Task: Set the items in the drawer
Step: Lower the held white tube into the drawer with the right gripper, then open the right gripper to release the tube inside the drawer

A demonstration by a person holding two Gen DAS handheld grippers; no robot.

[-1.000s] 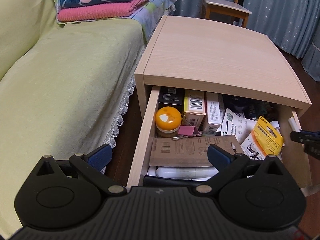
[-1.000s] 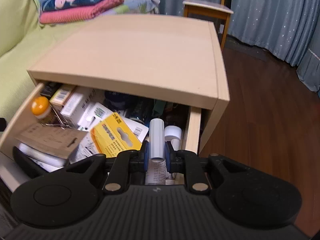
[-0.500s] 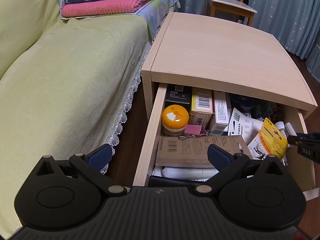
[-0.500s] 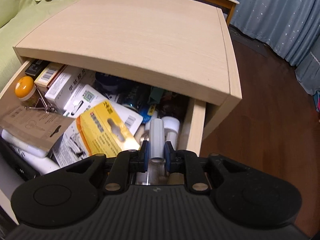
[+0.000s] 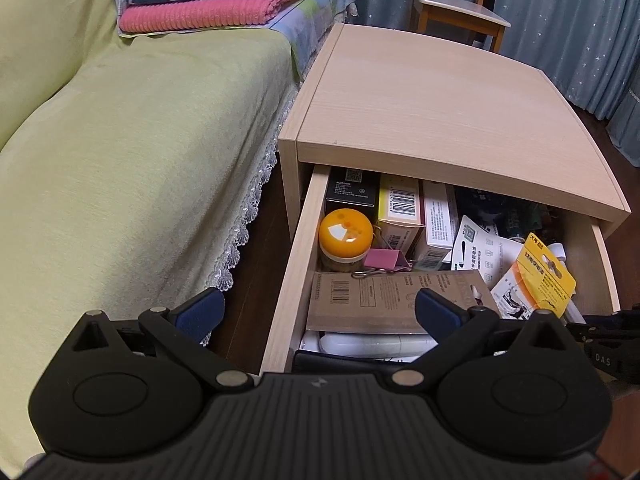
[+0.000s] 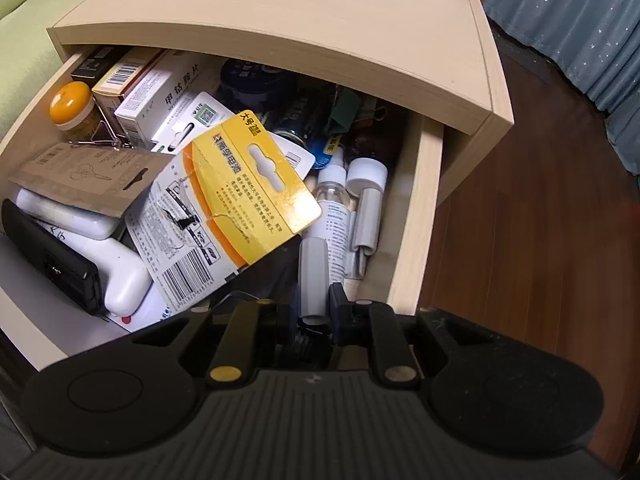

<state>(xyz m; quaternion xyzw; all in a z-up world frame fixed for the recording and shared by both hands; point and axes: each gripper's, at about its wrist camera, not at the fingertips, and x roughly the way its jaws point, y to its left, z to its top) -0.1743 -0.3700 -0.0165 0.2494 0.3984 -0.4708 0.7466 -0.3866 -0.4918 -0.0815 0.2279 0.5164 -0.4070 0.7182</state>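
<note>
right tool (image 6: 313, 309) grips grey tube (image 6: 312, 276) over open drawer (image 6: 412, 216)

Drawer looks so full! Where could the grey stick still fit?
Best gap: the dark slot between the yellow card and the clear bottle, right under the right claw holding the grey stick. The drawer's left and back are crammed. The cabinet top is bare.
</note>
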